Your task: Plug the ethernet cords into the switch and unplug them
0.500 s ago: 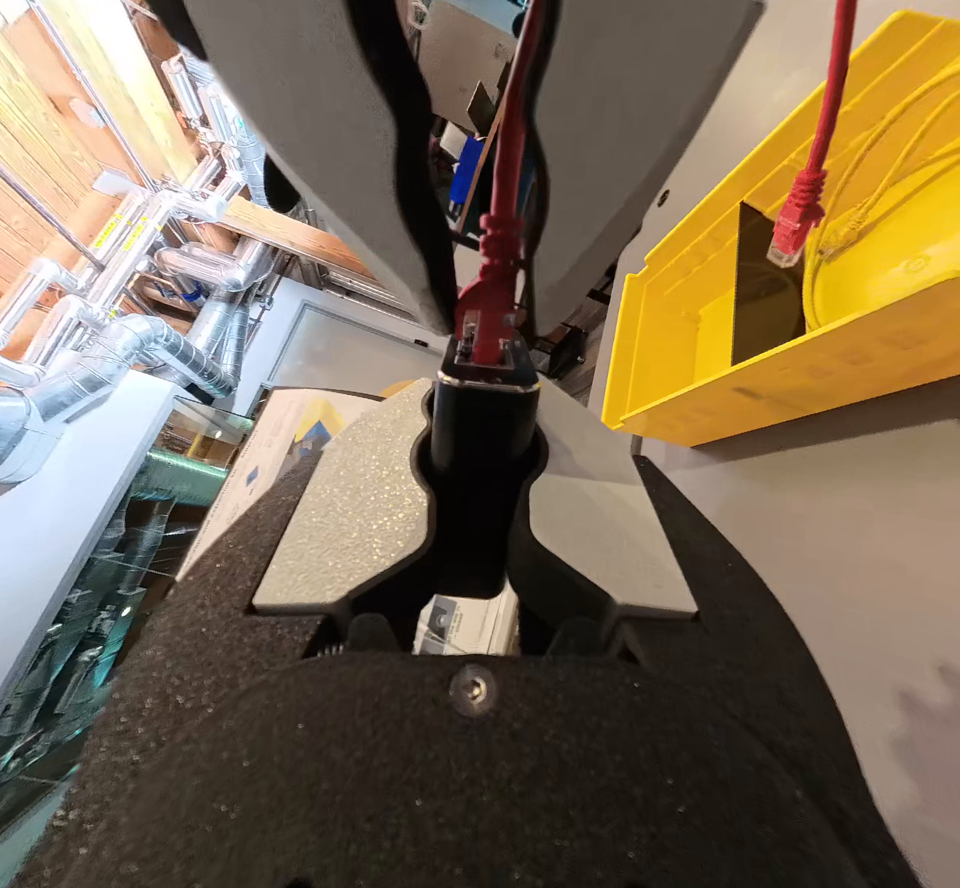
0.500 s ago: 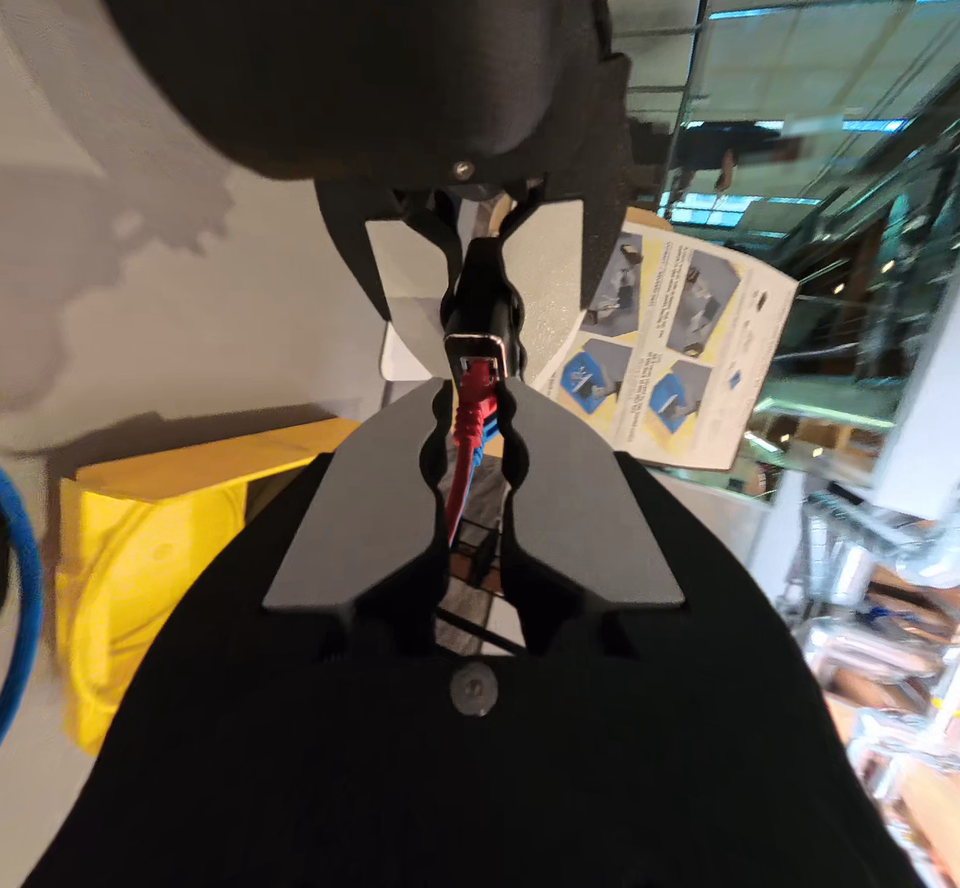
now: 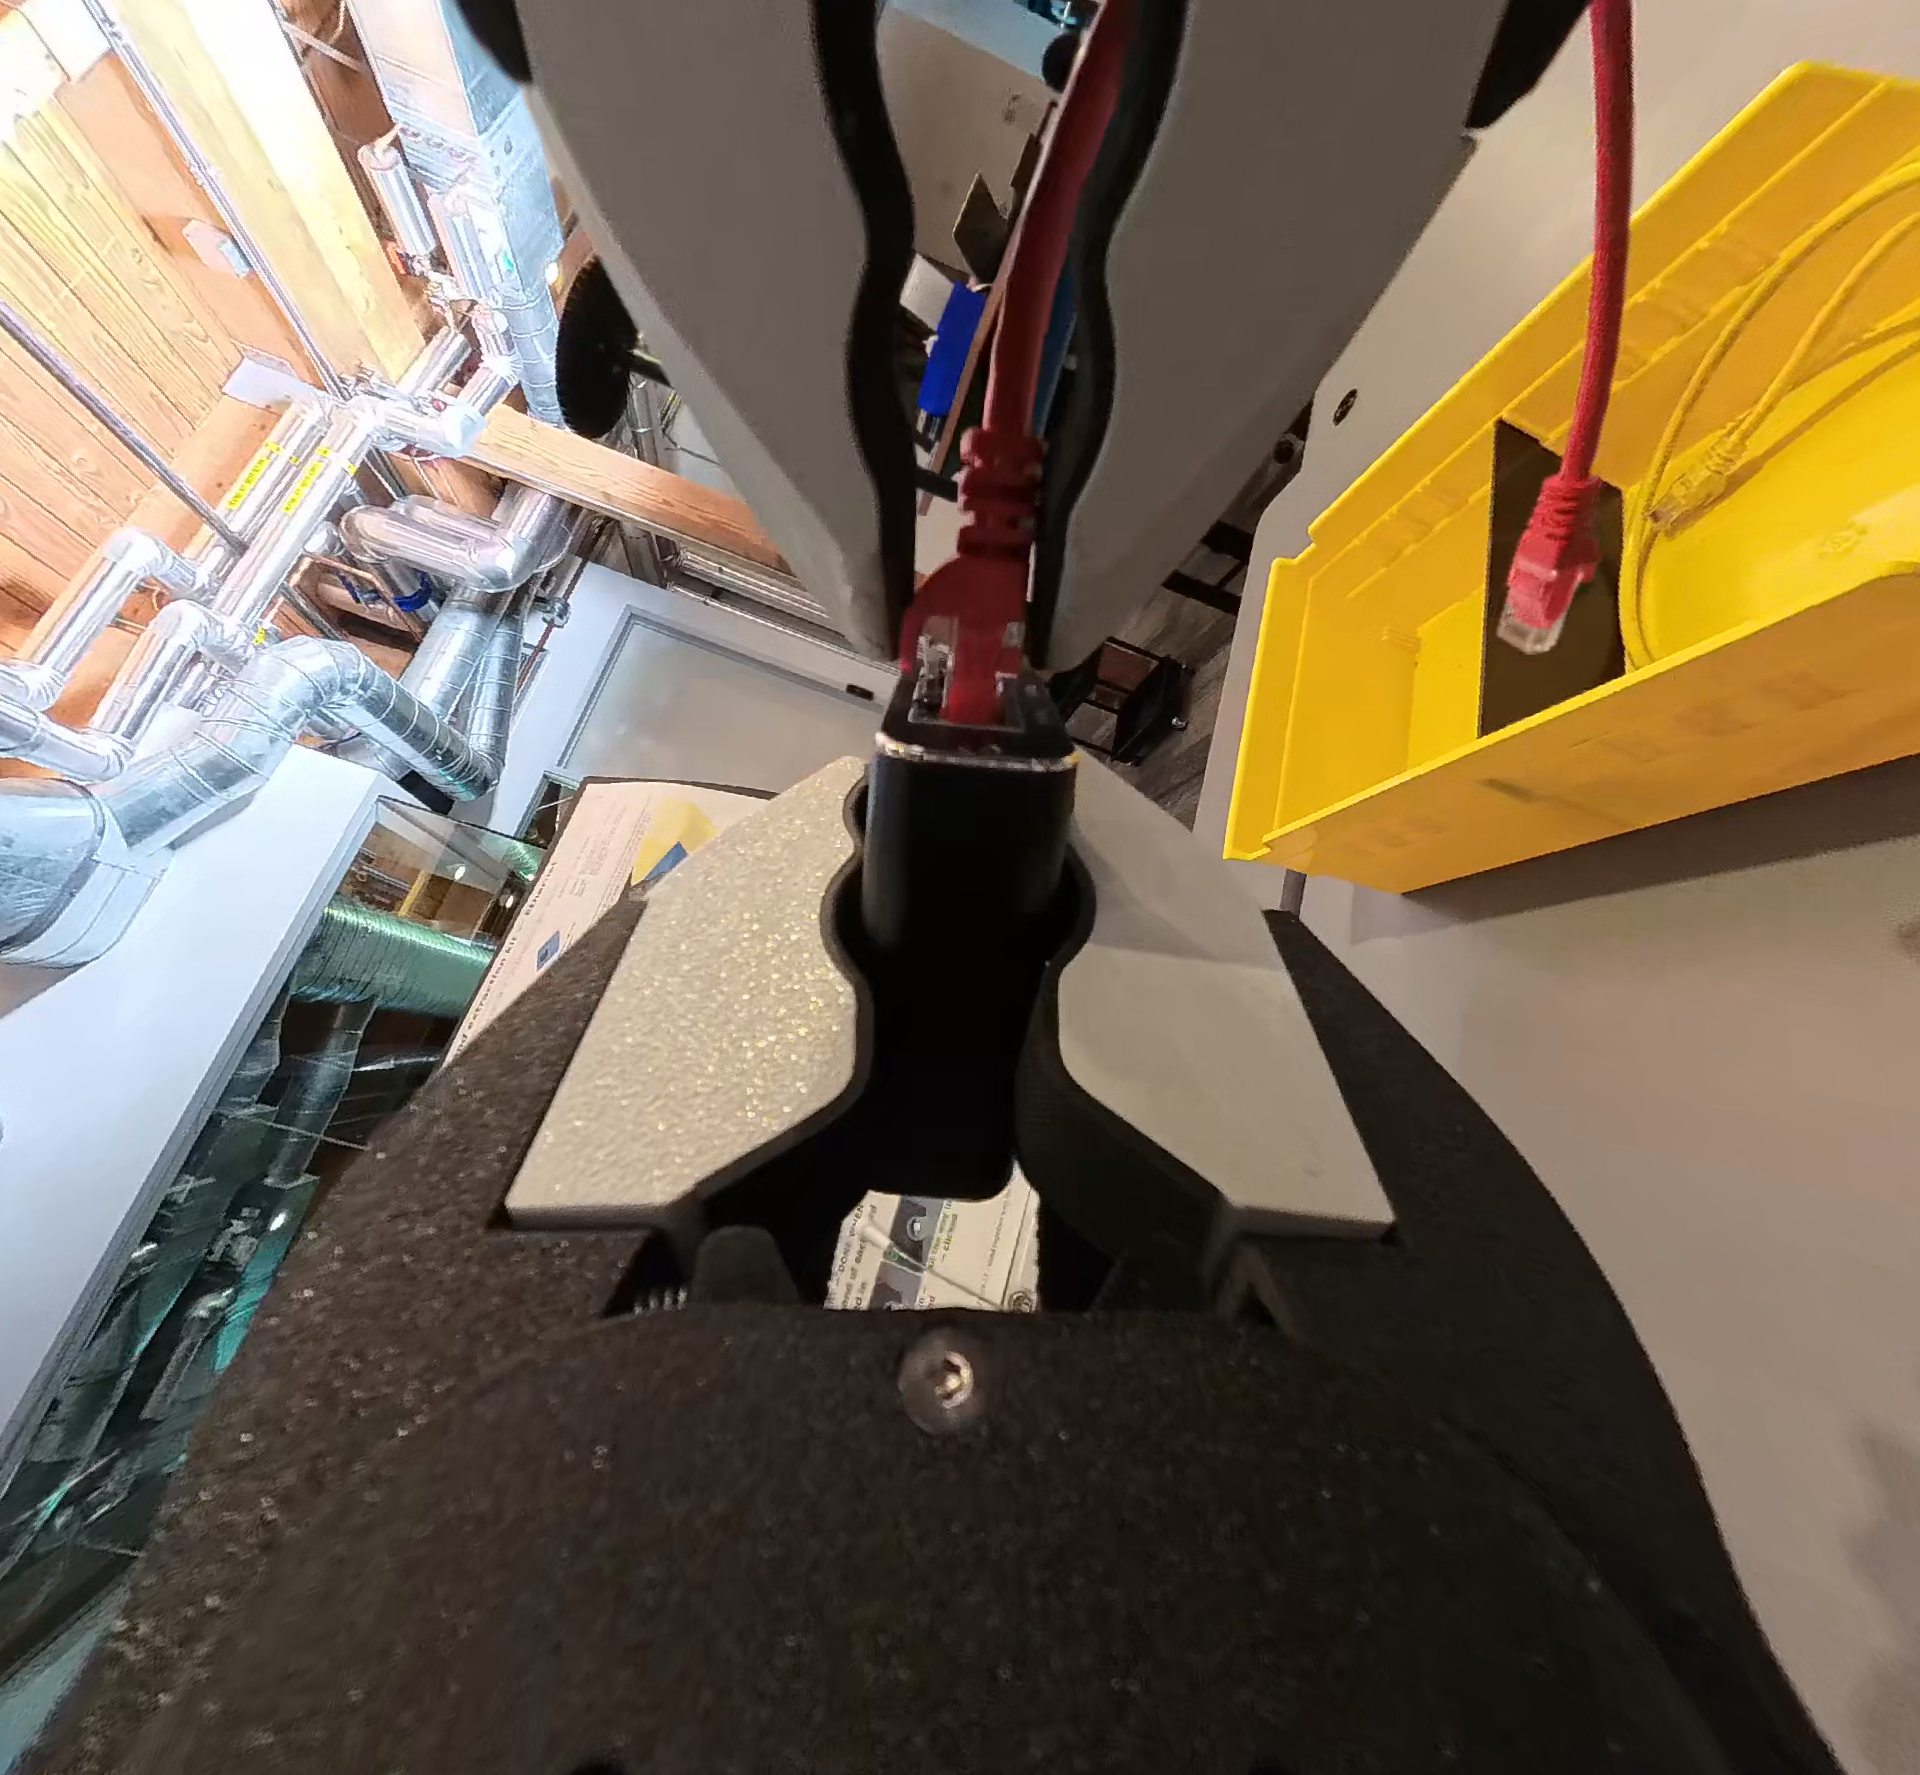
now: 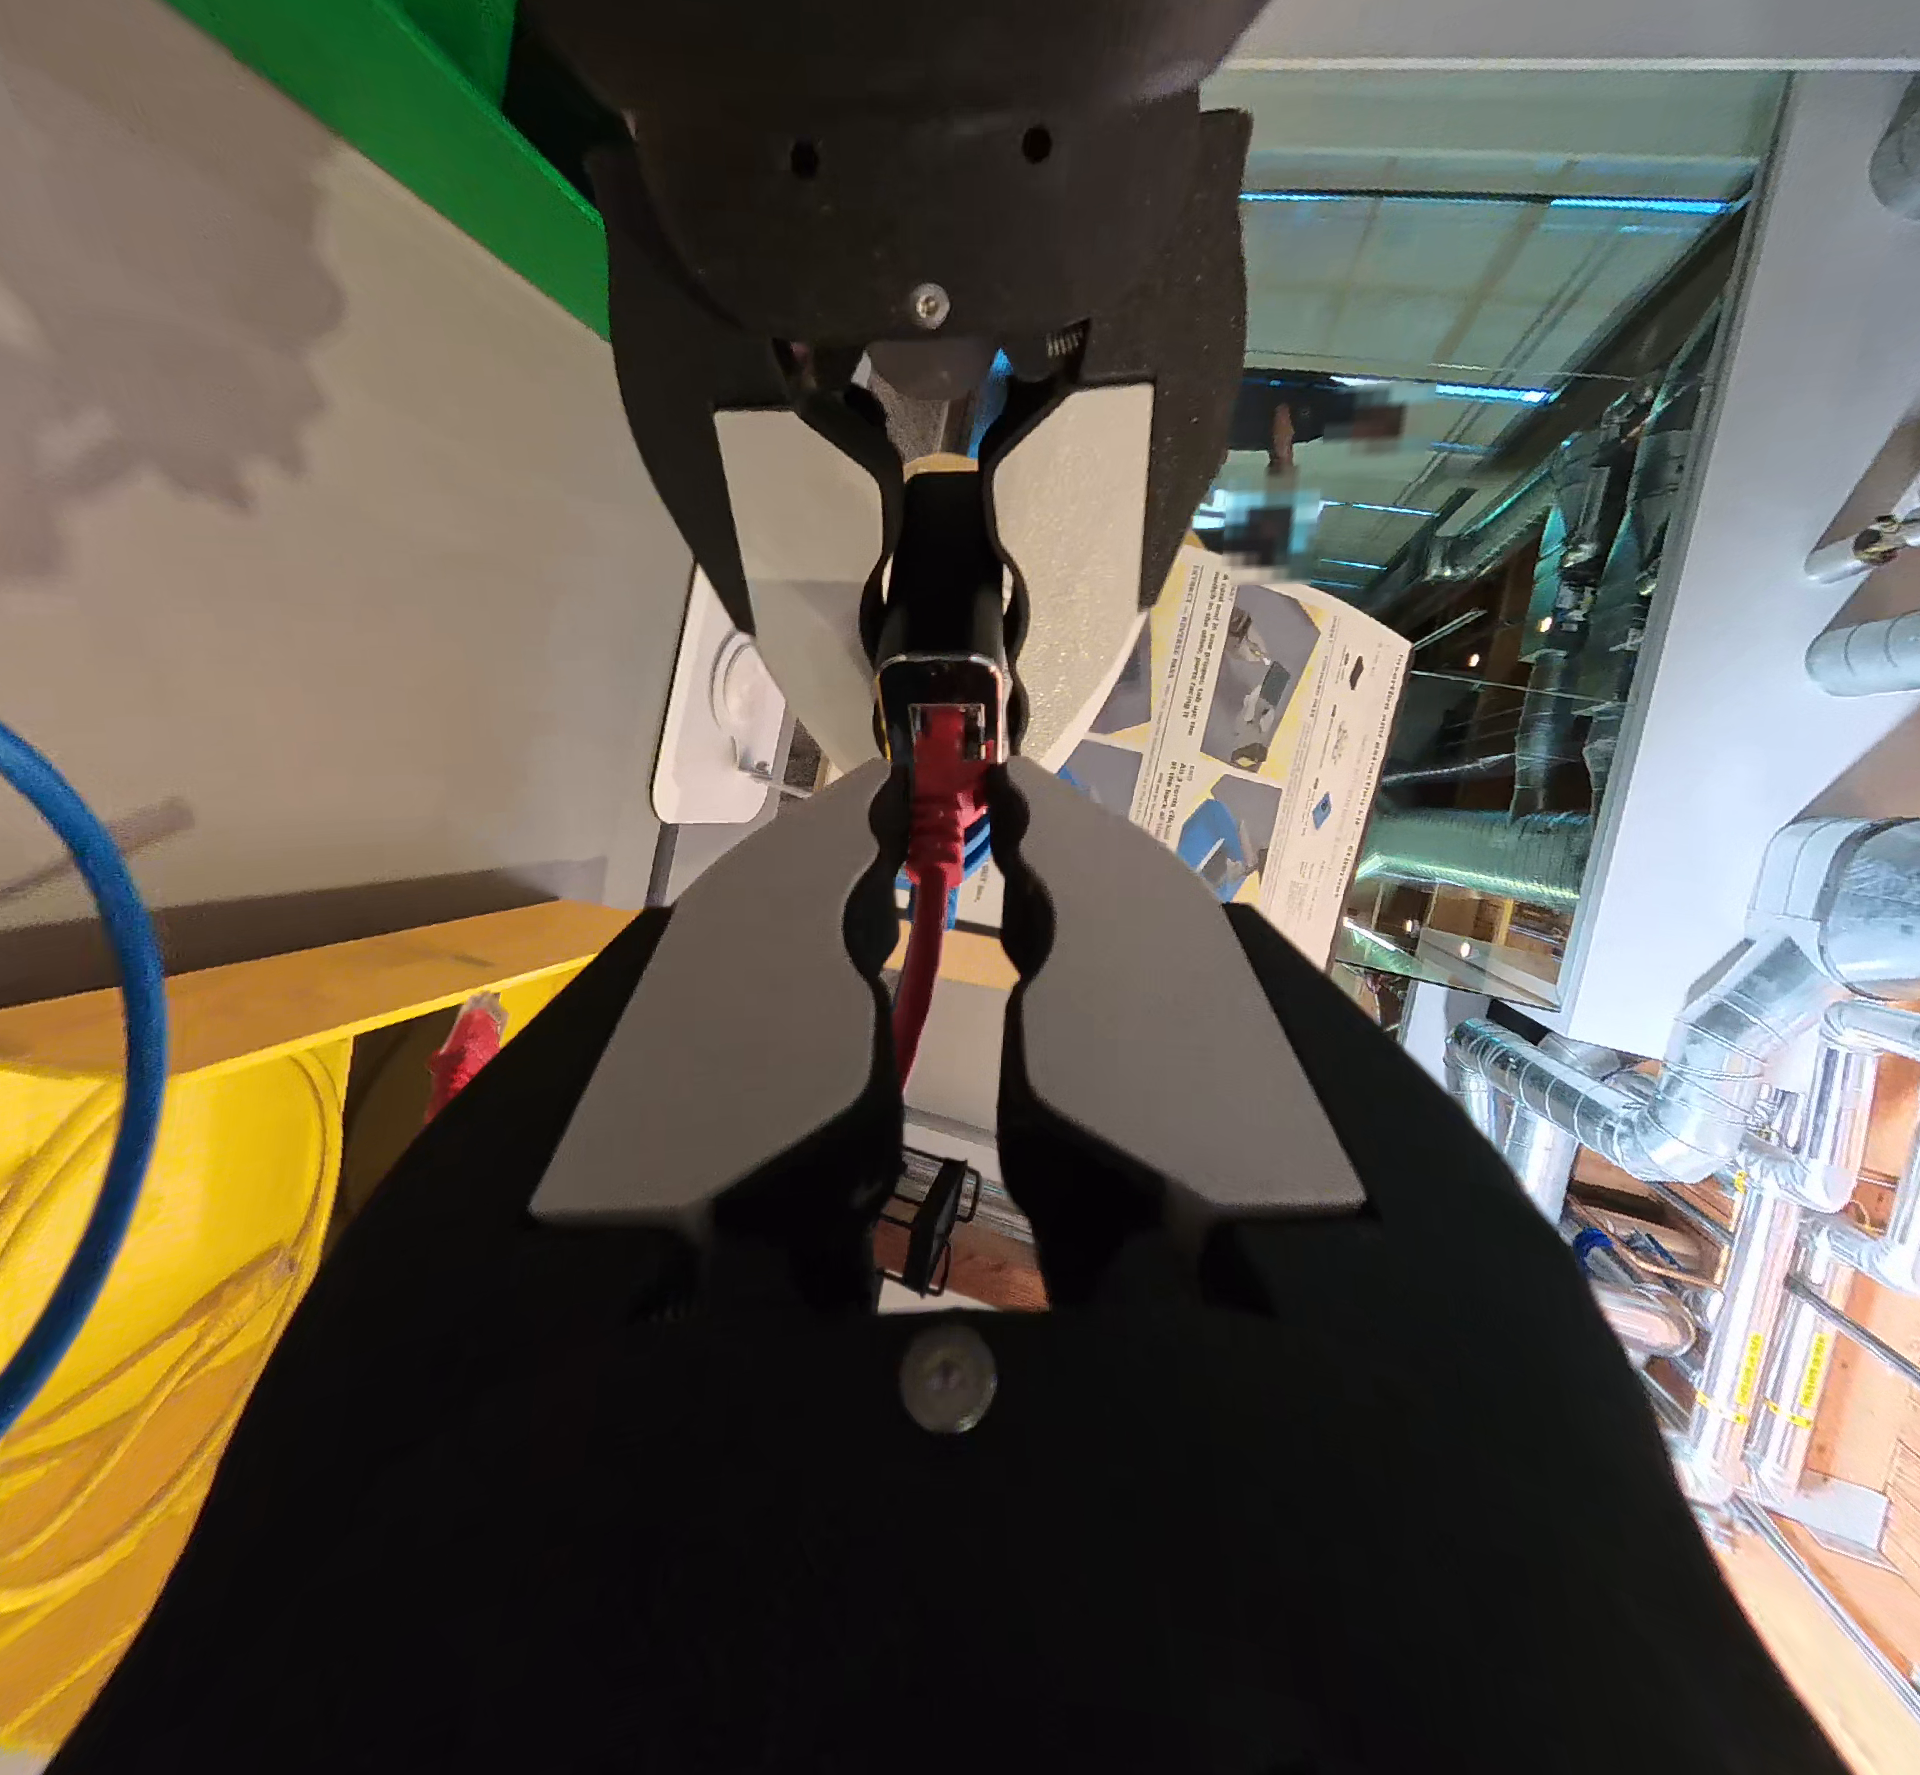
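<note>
We see the left gripper (image 3: 961, 852), its flat grey pads speckled and its body a rough black foam-like plastic, pinching a small glossy black rectangular switch (image 3: 966, 832) with a bright metal rim around its port. A red braided ethernet cord (image 3: 1013, 437) with a ribbed moulded boot sits in that port, clear latch tab showing. The right gripper (image 4: 940, 790), with smooth matte grey wavy-edged pads, is pressed in on the cord's boot just below the port. The cord's far red plug (image 3: 1548, 562) hangs free over a glossy yellow plastic bin (image 3: 1558, 749) holding coiled thin yellow cable (image 3: 1766, 354). A blue cable (image 4: 114, 946) loops at the left edge, its ends cut off. A green block (image 4: 343, 63) shows only partly behind the left gripper. The switch's other ports are hidden between the pads.
</note>
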Action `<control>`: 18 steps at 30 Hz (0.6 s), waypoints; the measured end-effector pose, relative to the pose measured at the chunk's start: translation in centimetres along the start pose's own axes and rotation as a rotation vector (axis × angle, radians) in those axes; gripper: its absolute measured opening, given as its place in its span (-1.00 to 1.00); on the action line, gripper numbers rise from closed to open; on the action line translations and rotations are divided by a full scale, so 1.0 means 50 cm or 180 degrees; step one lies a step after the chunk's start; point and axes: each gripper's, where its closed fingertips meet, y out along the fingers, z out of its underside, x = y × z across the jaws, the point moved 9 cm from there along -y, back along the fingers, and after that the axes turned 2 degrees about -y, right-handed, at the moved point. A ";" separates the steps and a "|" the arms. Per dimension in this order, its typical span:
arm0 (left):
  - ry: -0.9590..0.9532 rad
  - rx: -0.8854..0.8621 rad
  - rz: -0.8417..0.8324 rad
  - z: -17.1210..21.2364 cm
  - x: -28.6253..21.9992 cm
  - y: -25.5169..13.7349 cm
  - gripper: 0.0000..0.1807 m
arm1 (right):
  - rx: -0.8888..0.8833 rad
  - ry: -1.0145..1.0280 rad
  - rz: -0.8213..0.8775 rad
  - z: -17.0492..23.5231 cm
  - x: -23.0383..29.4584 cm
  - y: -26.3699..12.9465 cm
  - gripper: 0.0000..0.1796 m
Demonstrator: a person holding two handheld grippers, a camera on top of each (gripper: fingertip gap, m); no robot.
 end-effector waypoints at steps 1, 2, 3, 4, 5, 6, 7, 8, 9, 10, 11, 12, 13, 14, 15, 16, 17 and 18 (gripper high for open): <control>-0.0006 0.0007 0.0011 0.000 0.001 0.000 -0.71 | -0.0004 0.0009 0.0019 0.000 0.000 0.001 -0.83; -0.0003 0.0008 0.0017 0.000 0.001 -0.001 -0.71 | -0.0019 0.0026 0.0032 0.000 0.001 0.001 -0.83; -0.0003 0.0002 0.0027 0.000 0.000 -0.001 -0.71 | -0.0038 0.0050 0.0035 0.000 0.002 0.001 -0.83; -0.0007 -0.0003 0.0047 0.000 0.000 -0.001 -0.71 | -0.0051 0.0091 0.0018 0.000 0.002 0.001 -0.83; -0.0025 -0.0019 0.0057 0.000 0.000 -0.001 -0.71 | -0.0077 0.0122 0.0021 0.000 0.002 0.000 -0.83; -0.0051 -0.0042 0.0067 0.000 0.000 -0.002 -0.71 | -0.0108 0.0138 0.0036 0.000 0.002 -0.001 -0.84; -0.0071 -0.0061 0.0083 -0.001 0.001 -0.002 -0.71 | -0.0134 0.0146 0.0045 0.000 0.003 -0.002 -0.84; -0.0075 -0.0076 0.0094 -0.001 0.001 -0.003 -0.71 | -0.0152 0.0141 0.0040 -0.001 0.003 -0.003 -0.84; -0.0074 -0.0086 0.0097 -0.001 0.000 -0.003 -0.71 | -0.0151 0.0150 0.0025 -0.002 0.003 -0.003 -0.84; -0.0087 -0.0089 0.0083 -0.001 0.000 -0.002 -0.71 | -0.0156 0.0186 0.0011 -0.002 0.002 -0.003 -0.84; -0.0100 -0.0108 0.0078 -0.001 0.000 -0.001 -0.71 | -0.0179 0.0210 -0.0007 -0.003 0.001 -0.004 -0.85; -0.0107 -0.0123 0.0112 -0.001 -0.002 0.000 -0.71 | -0.0179 0.0223 -0.0067 -0.003 0.001 -0.004 -0.85; -0.0103 -0.0115 0.0129 -0.001 -0.004 0.001 -0.71 | -0.0176 0.0232 -0.0133 -0.003 0.001 -0.004 -0.85; -0.0079 -0.0091 0.0066 -0.002 -0.005 0.003 -0.71 | -0.0173 0.0208 -0.0151 -0.005 0.000 -0.005 -0.86; -0.0031 -0.0053 0.0016 -0.003 -0.005 0.004 -0.70 | -0.0147 0.0162 -0.0197 -0.006 -0.002 -0.005 -0.86; 0.0002 -0.0024 0.0020 -0.003 -0.007 0.005 -0.70 | -0.0124 0.0167 -0.0302 -0.007 -0.004 -0.004 -0.86; -0.0003 -0.0028 0.0016 -0.002 -0.006 0.005 -0.70 | -0.0122 0.0248 -0.0397 -0.007 -0.008 -0.003 -0.86; -0.0017 -0.0039 0.0028 0.000 -0.006 0.005 -0.70 | -0.0123 0.0297 -0.0470 -0.007 -0.012 -0.001 -0.86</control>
